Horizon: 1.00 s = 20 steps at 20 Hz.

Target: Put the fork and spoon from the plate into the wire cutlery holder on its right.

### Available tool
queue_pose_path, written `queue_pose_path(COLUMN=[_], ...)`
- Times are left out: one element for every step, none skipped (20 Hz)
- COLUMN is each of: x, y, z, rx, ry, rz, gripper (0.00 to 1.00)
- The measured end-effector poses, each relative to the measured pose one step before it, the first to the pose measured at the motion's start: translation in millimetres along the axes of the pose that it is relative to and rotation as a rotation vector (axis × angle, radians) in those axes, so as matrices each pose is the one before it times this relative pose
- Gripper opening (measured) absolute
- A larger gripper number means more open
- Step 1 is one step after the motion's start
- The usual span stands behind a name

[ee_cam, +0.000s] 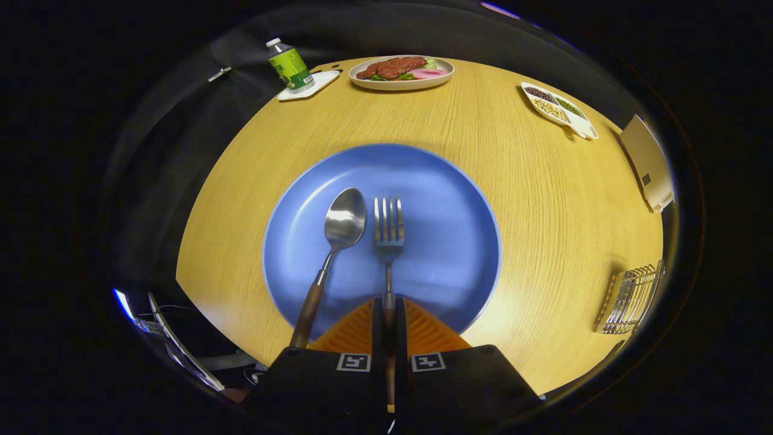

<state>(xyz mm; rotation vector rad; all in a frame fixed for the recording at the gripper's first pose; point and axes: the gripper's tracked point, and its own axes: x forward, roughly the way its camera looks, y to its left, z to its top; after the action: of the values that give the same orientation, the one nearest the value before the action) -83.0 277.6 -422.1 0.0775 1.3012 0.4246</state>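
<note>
Gripper view looks down on a round, pale wood-grain table (531, 199) against black cloth; at centre a glossy blue plate (447, 199) carries a metal spoon (338, 241) and fork (388, 241), whose handle the gripper (389, 317) pinches; the wire cutlery holder (631, 299) sits lower right

1. Table (513, 199): light wood grain, matt.
2. Plate (447, 199): blue, smooth, soft sheen.
3. Spoon (343, 225) and fork (388, 232): polished metal heads, dark wood-like handles.
4. Gripper (389, 314): closed on fork handle, finger faces ribbed.
5. Cutlery holder (631, 297) at right table edge: shiny metal wire.
</note>
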Motion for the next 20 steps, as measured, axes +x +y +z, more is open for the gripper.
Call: queue_pose_path(x=[-3.31,-4.84,-6.53,-8.85,-9.0,-11.68,-13.99,-14.13,-14.32,-14.03,-14.51,-14.91,-12.85,-13.14,-12.41,-11.74,-11.49,-9.4,-9.78,-8.03], y=[0.34,0.39,-2.08,-1.93,-1.28,-2.67,-4.6,-7.34,-8.5,-9.89,-9.53,-12.66,-13.86,-14.85,-15.4,-15.36,-15.18,-14.69,-15.28,-16.62], z=[2.77,3.76,3.24,4.76,4.67,6.26,6.25,8.96,8.76,6.39,3.5,3.27,2.29,0.23,-2.33,-3.52,-4.38,-4.13,-5.71,-5.63], rx=[0.01035,0.00694,0.0038,0.00928,0.01243,0.01098,0.00384,-0.00056,-0.00204,-0.00159,-0.00272,-0.00204,-0.00487,-0.00956,-0.01016,-0.00704,0.00017,0.00418,0.00269,0.00783], ry=[-0.01492,-0.01406,-0.01572,-0.01538,-0.01838,-0.0204,-0.02414,-0.03128,-0.03257,-0.0169,-0.00836,-0.00851,-0.00434,0.00175,0.00914,0.01645,0.02247,0.02361,0.02956,0.03396], rz=[0.00714,0.01487,0.00648,0.01242,0.01438,0.01427,0.00875,-0.002,-0.00468,-0.00545,-0.00381,-0.00836,-0.01555,-0.0133,-0.01576,-0.01145,-0.01,-0.00771,-0.01042,-0.01101], gripper=[0.1,0.1,0.1,0.1,0.1,0.1,0.09,0.1,0.1,0.1,0.09,0.1,0.1,0.09,0.1,0.1,0.09,0.1,0.1,0.09])
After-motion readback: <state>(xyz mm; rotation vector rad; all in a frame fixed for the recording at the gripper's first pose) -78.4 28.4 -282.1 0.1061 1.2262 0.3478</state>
